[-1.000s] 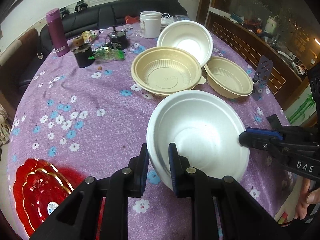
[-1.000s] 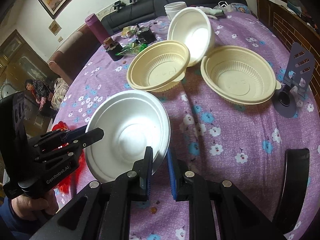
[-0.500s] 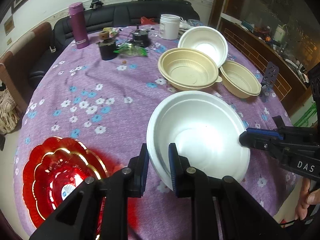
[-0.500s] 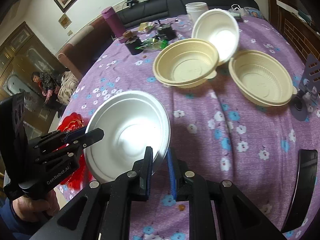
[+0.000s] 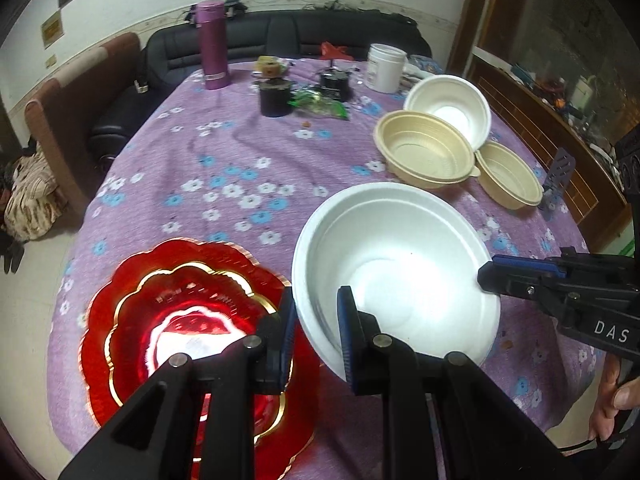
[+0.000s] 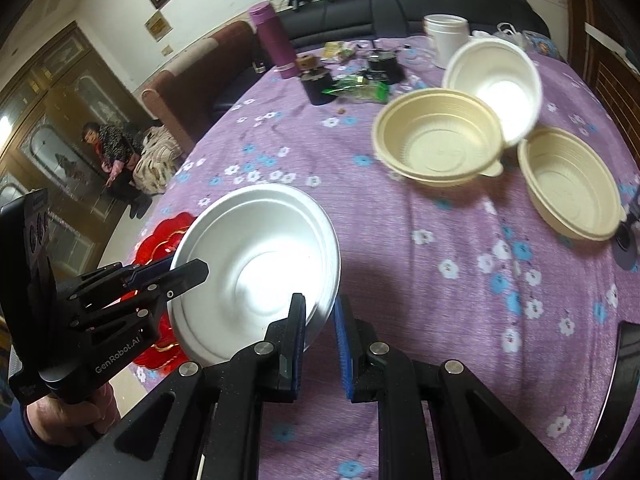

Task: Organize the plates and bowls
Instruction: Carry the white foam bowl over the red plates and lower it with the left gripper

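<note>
White bowl, empty, now carried beside the red plates.

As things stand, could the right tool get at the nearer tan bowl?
Probably not: the right tool is shut on the white bowl, shared with the left tool. The path to the tan bowl looks clear.

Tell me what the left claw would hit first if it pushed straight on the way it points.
The left claw is already clamped on the rim of the white bowl, so the bowl's inner wall comes first. Beyond it probably lies the purple tablecloth; depth is unclear.
</note>
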`<act>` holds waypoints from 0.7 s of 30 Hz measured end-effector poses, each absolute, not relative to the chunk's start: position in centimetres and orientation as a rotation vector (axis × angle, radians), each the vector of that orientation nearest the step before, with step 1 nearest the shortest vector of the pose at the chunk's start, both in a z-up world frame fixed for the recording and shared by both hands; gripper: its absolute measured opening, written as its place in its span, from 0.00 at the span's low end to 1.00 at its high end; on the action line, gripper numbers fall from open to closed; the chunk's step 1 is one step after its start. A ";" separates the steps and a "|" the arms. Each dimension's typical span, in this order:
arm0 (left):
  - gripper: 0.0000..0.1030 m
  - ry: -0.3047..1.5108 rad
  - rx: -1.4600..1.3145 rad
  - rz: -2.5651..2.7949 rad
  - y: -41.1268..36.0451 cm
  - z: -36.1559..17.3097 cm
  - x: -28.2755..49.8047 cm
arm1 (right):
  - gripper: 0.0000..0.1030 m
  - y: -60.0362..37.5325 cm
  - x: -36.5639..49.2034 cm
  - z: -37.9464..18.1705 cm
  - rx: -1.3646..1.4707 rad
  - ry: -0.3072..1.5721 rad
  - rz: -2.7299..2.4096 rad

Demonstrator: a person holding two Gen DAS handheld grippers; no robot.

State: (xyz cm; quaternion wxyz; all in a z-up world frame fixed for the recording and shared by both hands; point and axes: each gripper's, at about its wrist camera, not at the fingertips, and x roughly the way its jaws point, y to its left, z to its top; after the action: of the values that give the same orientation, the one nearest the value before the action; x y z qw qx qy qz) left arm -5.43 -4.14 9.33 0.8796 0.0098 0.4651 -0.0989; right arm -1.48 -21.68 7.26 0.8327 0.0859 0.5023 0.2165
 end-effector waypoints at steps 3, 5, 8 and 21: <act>0.17 0.964 0.005 -0.180 -2.8 9.5 -6.0 | 0.16 -20.4 -1.6 7.4 0.166 1.063 0.482; 0.17 0.960 -0.007 -0.161 -1.7 9.6 -6.5 | 0.16 -19.5 -1.6 7.6 0.154 1.062 0.499; 0.17 0.956 -0.021 -0.133 -0.1 9.8 -7.2 | 0.16 -17.9 -1.6 7.7 0.135 1.062 0.526; 0.18 0.978 -0.085 -0.015 6.5 9.0 -10.1 | 0.16 -10.5 -1.9 6.7 0.054 1.098 0.649</act>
State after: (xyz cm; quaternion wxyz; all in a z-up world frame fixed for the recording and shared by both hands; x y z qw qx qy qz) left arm -10.12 6.50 9.03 0.8820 -0.0409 0.4695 -0.0070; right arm -1.92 -10.48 6.74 0.8031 0.0252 0.5125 0.3028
